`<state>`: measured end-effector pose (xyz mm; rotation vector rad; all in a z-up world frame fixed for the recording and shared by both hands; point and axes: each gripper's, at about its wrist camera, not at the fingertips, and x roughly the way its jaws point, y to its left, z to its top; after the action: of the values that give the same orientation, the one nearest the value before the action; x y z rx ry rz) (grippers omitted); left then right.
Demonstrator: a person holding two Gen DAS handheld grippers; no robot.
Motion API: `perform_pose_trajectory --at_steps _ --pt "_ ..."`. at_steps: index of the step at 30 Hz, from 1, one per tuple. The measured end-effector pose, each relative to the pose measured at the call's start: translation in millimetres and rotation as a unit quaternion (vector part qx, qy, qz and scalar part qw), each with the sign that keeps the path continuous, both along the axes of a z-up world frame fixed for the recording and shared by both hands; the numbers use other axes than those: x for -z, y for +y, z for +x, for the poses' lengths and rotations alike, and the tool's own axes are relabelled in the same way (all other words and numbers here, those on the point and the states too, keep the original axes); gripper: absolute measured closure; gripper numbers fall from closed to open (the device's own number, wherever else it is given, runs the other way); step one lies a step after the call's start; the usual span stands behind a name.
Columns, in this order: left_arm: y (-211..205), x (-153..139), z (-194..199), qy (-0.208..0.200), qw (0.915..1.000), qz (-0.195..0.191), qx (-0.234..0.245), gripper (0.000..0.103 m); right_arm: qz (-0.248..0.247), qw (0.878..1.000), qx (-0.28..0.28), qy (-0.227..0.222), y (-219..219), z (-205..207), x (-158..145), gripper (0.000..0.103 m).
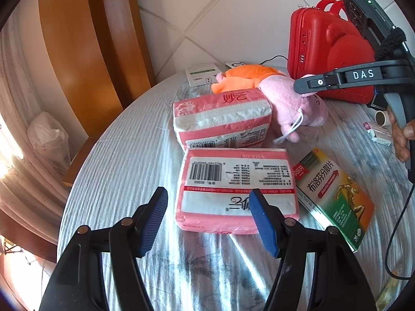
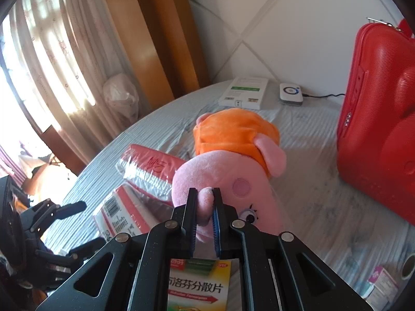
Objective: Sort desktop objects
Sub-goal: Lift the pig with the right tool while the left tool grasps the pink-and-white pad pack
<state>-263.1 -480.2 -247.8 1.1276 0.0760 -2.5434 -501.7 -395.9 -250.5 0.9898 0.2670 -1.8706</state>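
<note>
At lower centre of the right wrist view, right gripper (image 2: 204, 204) is clamped on a pink ear-like flap of the plush pig (image 2: 228, 171); both pads press the fabric. No earlier view to compare. Same gripper appears at upper right of the left wrist view, held by a hand (image 1: 400, 140).

Left gripper (image 1: 207, 207), lower centre of its own view: jaws stand apart, holding nothing. Right blue pad overlaps the near tissue pack (image 1: 233, 181) in the picture; contact cannot be told. Left pad is over bare cloth.

Surface: round table under a pale ribbed tablecloth (image 1: 124, 160), with a glossy clear film over it. Room: white diagonal-tiled wall at top, wooden frame upper left, curtained window far left.

Count, largest first:
- red hard case (image 1: 324, 51), upright at right: 1
- plush pig, orange dress, lying mid-table: 1
- pink tissue packs: 2, the far tissue pack (image 1: 220, 119) touching the pig
- medicine box (image 1: 337, 194), green and yellow, lower right: 1
- white flat box (image 1: 202, 73) at far edge: 1
- small white device (image 2: 291, 93), cabled: 1
- small carton (image 2: 384, 282), lower right: 1
</note>
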Motion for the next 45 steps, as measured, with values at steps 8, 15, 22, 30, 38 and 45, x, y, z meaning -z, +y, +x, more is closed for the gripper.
perform_pose_trajectory --at_steps 8,15,22,30,38,45 --pt "-20.6 16.0 -5.1 0.02 0.9943 0.098 0.035 0.038 -0.001 1.0 0.004 0.005 -4.0 5.5 -0.9 0.041" --pt "32.8 4.1 13.8 0.008 0.9844 0.101 0.143 0.039 -0.002 1.0 0.015 -0.006 5.0 3.6 0.7 0.041" --pt "7.2 -5.9 -11.4 -0.023 0.9778 0.037 0.205 0.037 -0.017 0.998 0.052 -0.033 20.4 -2.2 -1.8 0.018" --pt "1.4 5.2 -50.4 -0.076 0.921 0.039 0.38 0.037 -0.001 0.998 0.055 0.0 21.0 7.9 -12.1 0.008" --pt "10.1 12.4 -52.0 -0.072 0.9062 0.067 0.411 0.025 0.04 0.999 0.035 0.013 2.3 -5.8 -5.3 0.004" --pt "27.8 19.1 -42.7 -0.072 0.9109 0.035 0.405 0.015 0.121 0.992 -0.019 -0.021 -48.7 -36.3 23.3 0.0"
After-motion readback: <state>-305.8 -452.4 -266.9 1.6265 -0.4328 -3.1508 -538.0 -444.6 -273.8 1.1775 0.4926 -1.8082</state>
